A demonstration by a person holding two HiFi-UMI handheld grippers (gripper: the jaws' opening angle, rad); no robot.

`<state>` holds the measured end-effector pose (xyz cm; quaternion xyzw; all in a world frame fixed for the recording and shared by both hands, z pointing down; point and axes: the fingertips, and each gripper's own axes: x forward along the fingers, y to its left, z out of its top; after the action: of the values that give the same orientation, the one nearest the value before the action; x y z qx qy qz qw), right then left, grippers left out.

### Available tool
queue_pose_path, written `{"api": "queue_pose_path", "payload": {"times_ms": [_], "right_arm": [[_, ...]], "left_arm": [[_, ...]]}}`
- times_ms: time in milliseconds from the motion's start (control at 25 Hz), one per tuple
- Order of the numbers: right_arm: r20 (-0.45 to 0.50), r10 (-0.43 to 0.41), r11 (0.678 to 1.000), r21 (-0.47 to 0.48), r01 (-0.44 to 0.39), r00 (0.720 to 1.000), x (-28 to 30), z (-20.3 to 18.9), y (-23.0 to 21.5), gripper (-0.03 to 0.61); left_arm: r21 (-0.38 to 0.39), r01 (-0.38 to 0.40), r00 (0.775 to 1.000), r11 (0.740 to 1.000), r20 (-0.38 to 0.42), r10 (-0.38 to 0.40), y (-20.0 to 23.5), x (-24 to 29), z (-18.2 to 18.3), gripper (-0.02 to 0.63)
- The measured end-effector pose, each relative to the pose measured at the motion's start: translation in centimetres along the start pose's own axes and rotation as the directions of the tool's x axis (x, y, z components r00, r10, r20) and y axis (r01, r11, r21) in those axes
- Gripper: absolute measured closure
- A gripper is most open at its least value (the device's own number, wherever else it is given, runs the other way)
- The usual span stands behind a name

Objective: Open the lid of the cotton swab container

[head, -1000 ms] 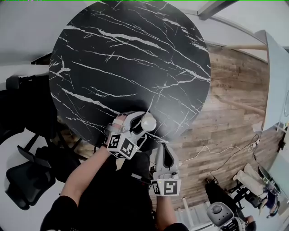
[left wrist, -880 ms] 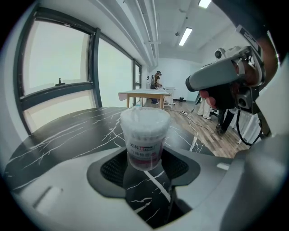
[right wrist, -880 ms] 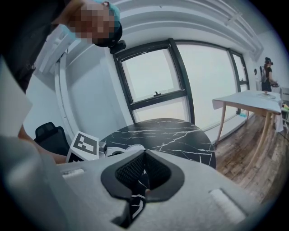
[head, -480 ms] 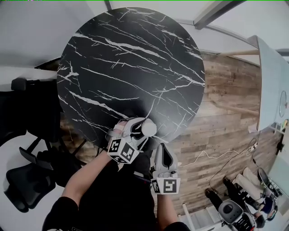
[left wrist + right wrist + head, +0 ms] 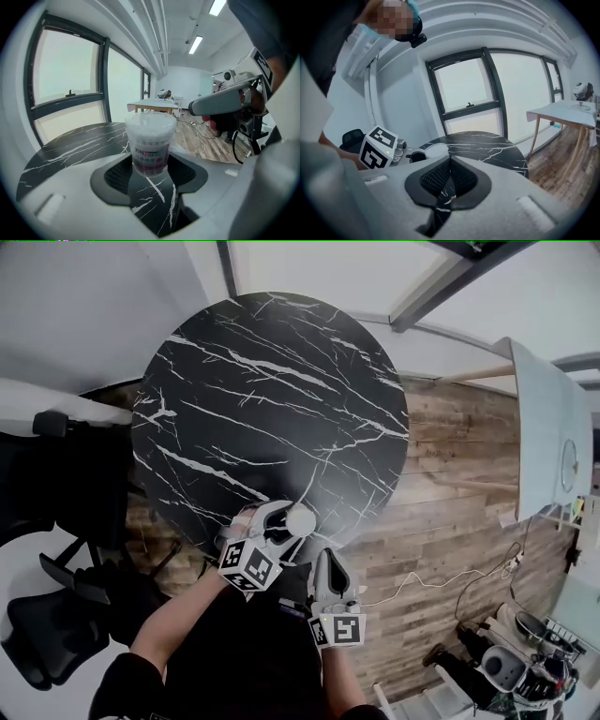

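Observation:
The cotton swab container (image 5: 150, 139) is a clear round tub with a clear lid and a red label. It stands upright between the pads of my left gripper (image 5: 150, 164), which is shut on its lower body. In the head view its white lid (image 5: 301, 518) shows over the near edge of the black marble table (image 5: 272, 399), with the left gripper (image 5: 281, 524) around it. My right gripper (image 5: 325, 562) hangs just to the right and nearer to me, shut and empty. In the right gripper view its jaws (image 5: 450, 165) meet with nothing between them, and the lid (image 5: 436, 151) lies ahead to the left.
The round table top (image 5: 487, 140) stands on a wood floor (image 5: 450, 512). Black office chairs (image 5: 56, 615) are at the left. A white table (image 5: 548, 427) stands at the right, and cables and equipment (image 5: 506, 662) lie on the floor at the lower right.
Both grippers have risen near the table's near edge, the container still in the left one. The head view has shifted, so the table looks smaller and farther.

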<state>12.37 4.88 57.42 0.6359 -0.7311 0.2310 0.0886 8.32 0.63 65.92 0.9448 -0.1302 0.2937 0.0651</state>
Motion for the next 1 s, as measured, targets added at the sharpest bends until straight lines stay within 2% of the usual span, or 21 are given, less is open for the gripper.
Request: {"api": "queue_pose_path", "payload": {"times_ms": [200,560,1000], "right_arm": [[0.016,0.015,1.000,-0.012,-0.015,1.000,-0.6,1.3,1.3,0.583],[0.060,0.033,0.999,0.036,-0.035,0.998,-1.6,3.5,2.8,0.583],[0.094,0.076,0.997,-0.016,-0.075,0.993,-3.0,5.0,6.9,0.583]], "left_arm": [[-0.008,0.004,1.000,1.000,0.005,-0.004,-0.7,-2.0,1.0,0.370],[-0.046,-0.010,1.000,0.999,0.024,0.012,-1.1,-6.0,2.8,0.370],[-0.023,-0.010,0.999,1.000,0.030,0.011,-1.6,-12.0,3.6,0.368]]}}
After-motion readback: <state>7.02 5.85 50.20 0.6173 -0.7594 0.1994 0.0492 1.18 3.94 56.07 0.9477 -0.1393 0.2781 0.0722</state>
